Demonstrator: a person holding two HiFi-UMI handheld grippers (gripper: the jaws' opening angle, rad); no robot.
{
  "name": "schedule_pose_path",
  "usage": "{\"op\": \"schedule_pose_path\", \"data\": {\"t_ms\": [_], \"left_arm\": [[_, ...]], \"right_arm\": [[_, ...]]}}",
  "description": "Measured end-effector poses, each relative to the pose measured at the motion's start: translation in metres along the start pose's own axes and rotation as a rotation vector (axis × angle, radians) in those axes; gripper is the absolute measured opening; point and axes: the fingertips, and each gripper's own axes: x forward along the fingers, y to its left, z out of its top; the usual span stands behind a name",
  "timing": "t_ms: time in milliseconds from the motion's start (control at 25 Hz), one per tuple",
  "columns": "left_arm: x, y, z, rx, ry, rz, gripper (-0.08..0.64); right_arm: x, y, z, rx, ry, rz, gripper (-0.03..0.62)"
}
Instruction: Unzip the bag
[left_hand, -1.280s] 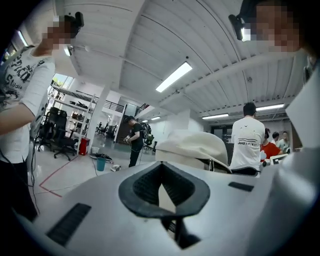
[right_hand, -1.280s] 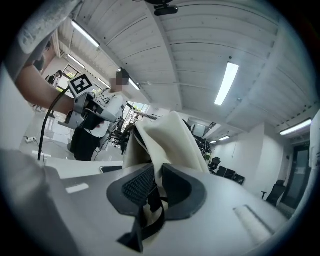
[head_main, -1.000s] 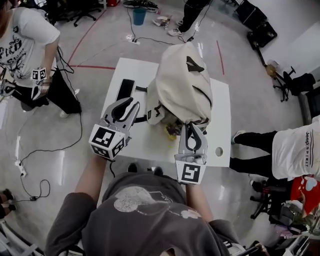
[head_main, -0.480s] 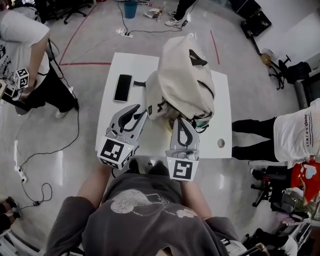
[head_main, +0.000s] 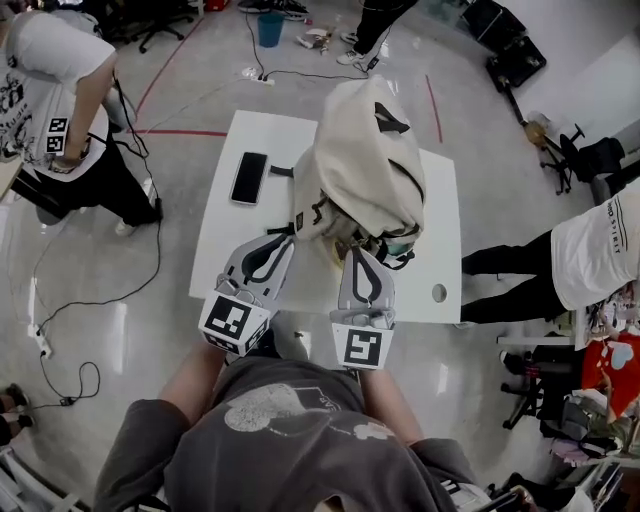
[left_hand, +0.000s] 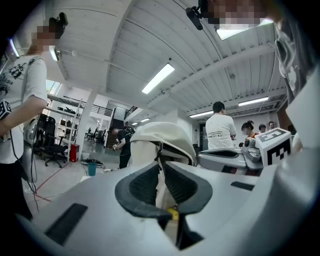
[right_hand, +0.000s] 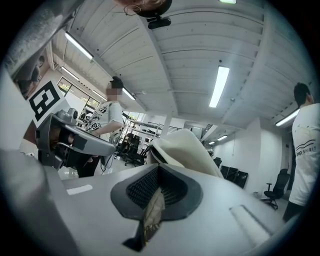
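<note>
A cream bag (head_main: 370, 150) stands slumped on the white table (head_main: 230, 220). My left gripper (head_main: 288, 240) is at the bag's lower left corner. In the left gripper view its jaws have just been closing, and its pads (left_hand: 185, 182) now pinch a fold of the bag (left_hand: 160, 135) beside a dark zipper line. My right gripper (head_main: 362, 252) is at the bag's near end. In the right gripper view it (right_hand: 159, 185) is shut on a thin tan pull tab (right_hand: 152, 215) that hangs from the bag (right_hand: 185, 145). A small yellow thing (left_hand: 173, 214) shows low between the left jaws.
A black phone (head_main: 249, 177) lies on the table's left part. A round hole (head_main: 438, 293) is near the table's right front corner. People stand at the left (head_main: 60, 110) and right (head_main: 600, 250). Cables run over the floor (head_main: 60, 330).
Both grippers have drawn back toward the table's near edge. The left jaws went from wide apart to a narrow gap on the bag's fold. The right jaws have shut.
</note>
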Motion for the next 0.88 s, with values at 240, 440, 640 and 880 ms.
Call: {"op": "schedule_pose_path", "data": {"t_ms": [240,440,640,880], "left_arm": [[-0.02,-0.051,0.0,0.012,0.02,0.029,0.037],[-0.034,-0.11,-0.002,0.037,0.004,0.048,0.032],[-0.05,-0.187,-0.013,0.036,0.006,0.069,0.026],[-0.076,-0.252,-0.026,0.029,0.017,0.102,0.025]], "right_arm": [[-0.058,-0.02,-0.005,0.019,0.008,0.004,-0.011],[-0.113,-0.04,-0.014,0.02,-0.01,0.018,-0.011],[-0.184,-0.063,-0.031,0.036,-0.012,0.037,-0.011],[-0.252,-0.07,-0.05,0.052,-0.001,0.077,-0.011]]}}
